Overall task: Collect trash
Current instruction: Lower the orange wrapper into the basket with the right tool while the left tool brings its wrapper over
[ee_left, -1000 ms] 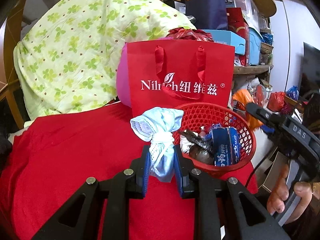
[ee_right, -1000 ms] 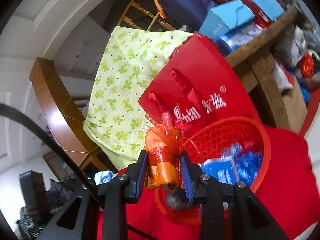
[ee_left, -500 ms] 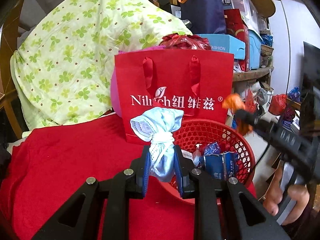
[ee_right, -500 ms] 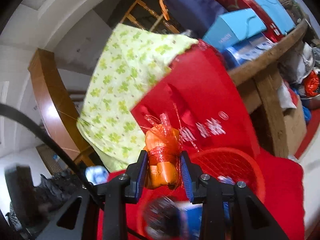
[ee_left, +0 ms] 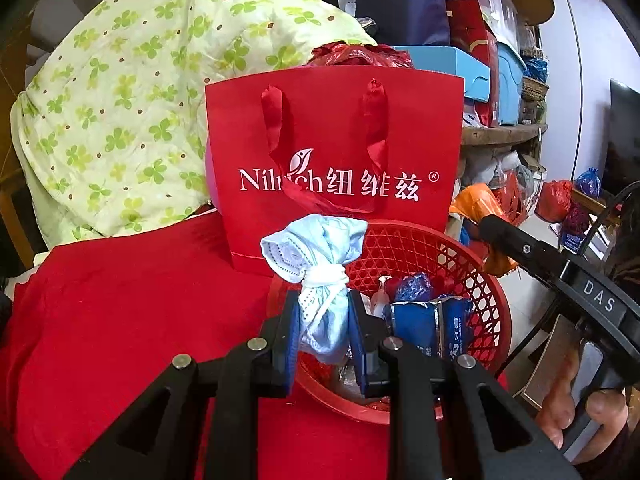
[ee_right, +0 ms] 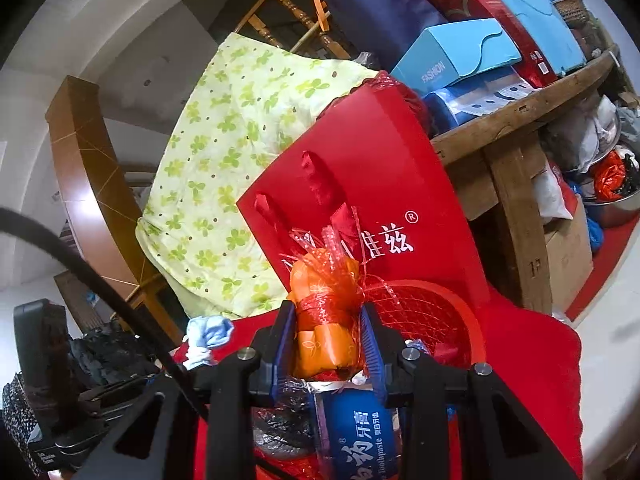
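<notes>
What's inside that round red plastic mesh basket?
The round red plastic mesh basket holds a blue toothpaste box, a crumpled blue wrapper and other scraps; the grippers and their bundles cover the rest.

A red cloth (ee_left: 120,300) covered the supporting surface. On it, just beyond the fingers (ee_left: 289,332), sat a red mesh basket (ee_left: 486,312) — behind that stood a red paper bag (ee_left: 332,120), upright, touching the basket's far rim.

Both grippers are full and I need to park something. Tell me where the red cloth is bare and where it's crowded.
Bare: the red cloth left of the red basket, bordered behind by the clover quilt and the red gift bag. Crowded: the basket, already holding a toothpaste box and wrappers, and the shelf behind, stacked with boxes.
</notes>
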{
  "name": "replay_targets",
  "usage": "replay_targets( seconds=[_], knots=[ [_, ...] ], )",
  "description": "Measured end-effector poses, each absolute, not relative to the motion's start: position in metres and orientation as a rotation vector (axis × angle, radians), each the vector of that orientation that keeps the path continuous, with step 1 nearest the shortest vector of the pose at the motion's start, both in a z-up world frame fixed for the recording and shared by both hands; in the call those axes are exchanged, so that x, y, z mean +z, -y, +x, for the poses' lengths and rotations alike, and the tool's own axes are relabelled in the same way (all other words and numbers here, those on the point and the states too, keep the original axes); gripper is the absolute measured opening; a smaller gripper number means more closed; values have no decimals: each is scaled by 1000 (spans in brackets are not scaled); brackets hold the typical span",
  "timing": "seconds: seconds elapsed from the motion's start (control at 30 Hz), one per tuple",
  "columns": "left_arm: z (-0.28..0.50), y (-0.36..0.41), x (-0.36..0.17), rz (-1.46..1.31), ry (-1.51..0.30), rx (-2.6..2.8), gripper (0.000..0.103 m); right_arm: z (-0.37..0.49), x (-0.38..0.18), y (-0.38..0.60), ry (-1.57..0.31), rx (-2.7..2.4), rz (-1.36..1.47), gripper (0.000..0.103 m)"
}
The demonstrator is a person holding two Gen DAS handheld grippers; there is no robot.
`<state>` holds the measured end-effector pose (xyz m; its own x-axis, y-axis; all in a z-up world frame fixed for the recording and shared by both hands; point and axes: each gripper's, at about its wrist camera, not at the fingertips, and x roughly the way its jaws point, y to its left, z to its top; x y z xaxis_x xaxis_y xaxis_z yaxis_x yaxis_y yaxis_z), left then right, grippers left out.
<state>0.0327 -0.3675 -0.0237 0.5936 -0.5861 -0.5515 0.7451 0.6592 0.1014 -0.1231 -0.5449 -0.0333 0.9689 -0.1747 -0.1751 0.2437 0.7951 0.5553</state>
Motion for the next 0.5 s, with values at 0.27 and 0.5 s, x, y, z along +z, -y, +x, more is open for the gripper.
replay_targets(
  seconds=[0.27,0.5],
  knots=[
    [43,368,-29,330,-541,-793,25,-115,-36,546,-131,-206,626,36],
    [60,365,-39,273,-597,-827,25,-104,-35,540,-147,-197,620,36]
  ],
)
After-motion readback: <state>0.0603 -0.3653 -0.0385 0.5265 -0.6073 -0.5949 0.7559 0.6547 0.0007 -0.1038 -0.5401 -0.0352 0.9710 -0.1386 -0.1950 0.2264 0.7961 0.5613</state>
